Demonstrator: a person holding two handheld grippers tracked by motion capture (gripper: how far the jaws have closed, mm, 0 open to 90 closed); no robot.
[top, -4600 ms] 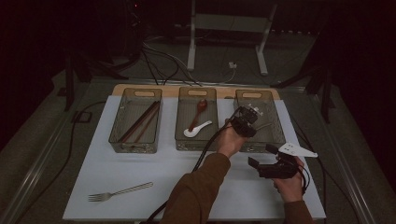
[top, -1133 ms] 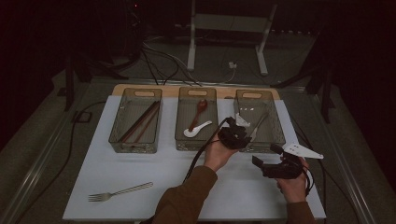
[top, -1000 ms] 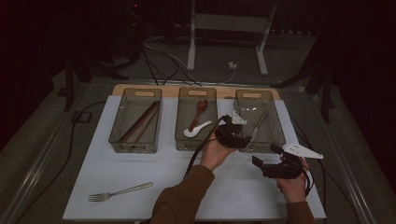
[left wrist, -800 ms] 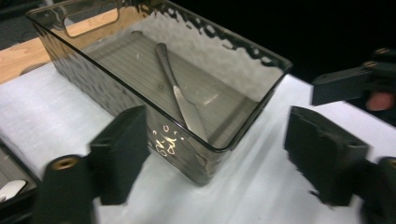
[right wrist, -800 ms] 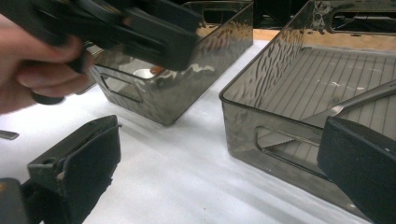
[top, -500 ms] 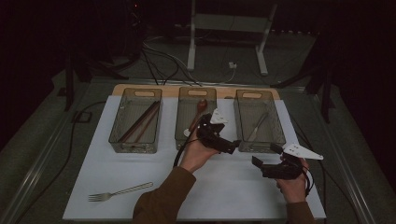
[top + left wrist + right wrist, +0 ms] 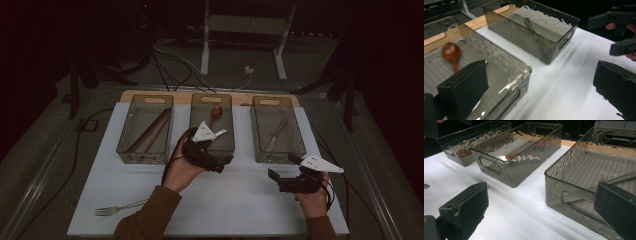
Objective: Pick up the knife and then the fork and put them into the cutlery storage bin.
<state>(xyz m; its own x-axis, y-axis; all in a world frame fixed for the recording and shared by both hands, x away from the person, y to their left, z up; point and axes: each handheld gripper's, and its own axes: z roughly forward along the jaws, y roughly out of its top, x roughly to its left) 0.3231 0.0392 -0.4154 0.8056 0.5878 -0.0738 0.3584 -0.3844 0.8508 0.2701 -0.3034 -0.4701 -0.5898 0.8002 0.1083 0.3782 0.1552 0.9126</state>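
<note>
The room is dark, lit mainly over the desk [image 7: 235, 200], which carries a white cover. Beyond it, grey floor [image 7: 310, 65] holds a white metal stand [image 7: 245, 35] and loose black cables [image 7: 170, 60].

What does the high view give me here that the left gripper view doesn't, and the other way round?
High view: the fork on the white mat, and the left bin with brown sticks. Left gripper view: the left gripper up close, its jaws have just been opening, nothing between them. Both: the middle bin with the red-brown spoon, the right bin with a metal utensil, and the right gripper.
</note>
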